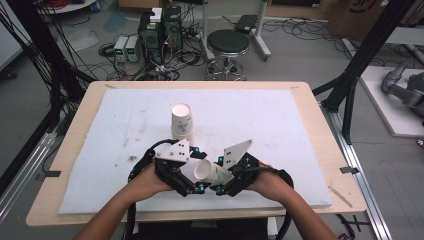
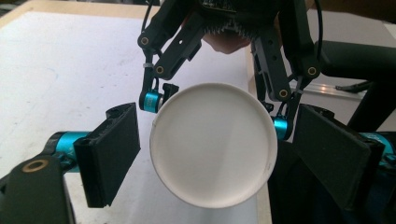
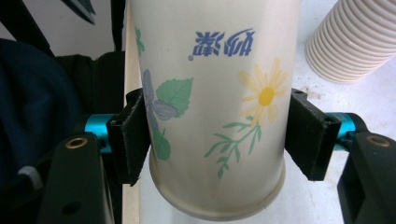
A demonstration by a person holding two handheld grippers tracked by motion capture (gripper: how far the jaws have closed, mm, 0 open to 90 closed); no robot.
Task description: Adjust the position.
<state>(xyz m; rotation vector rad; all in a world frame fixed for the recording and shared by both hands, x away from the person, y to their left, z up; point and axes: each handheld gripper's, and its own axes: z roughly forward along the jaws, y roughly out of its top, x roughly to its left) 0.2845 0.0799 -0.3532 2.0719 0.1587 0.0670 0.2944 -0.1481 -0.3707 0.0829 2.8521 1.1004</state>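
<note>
Paper cup [image 1: 210,172] with the flower print lies on its side in the lower middle of the high view, lifted off the white mat [image 1: 280,120] and held between our two claws. Our right claw [image 3: 219,135] has it: in the right gripper view both pads press the printed wall from either side, so that claw is closed on the cup. Our left claw [image 2: 210,154] faces the cup's open mouth [image 2: 212,144] end-on in the left gripper view, its jaws spread wide with a gap on each side of the rim, touching nothing as far as we can make out.

We judge that we are midway through handling a single cup, apart from the stack of cups [image 1: 181,122] that stands upright just above the claws in the frame, on the mat. Whether this cup is bound for the stack or for the left claw is hard for us to tell from these angles.

If it is a handover, the next move calls for us to bring the left jaws gently around the rim, closing without crushing the thin wall, before the right claw lets go.
</note>
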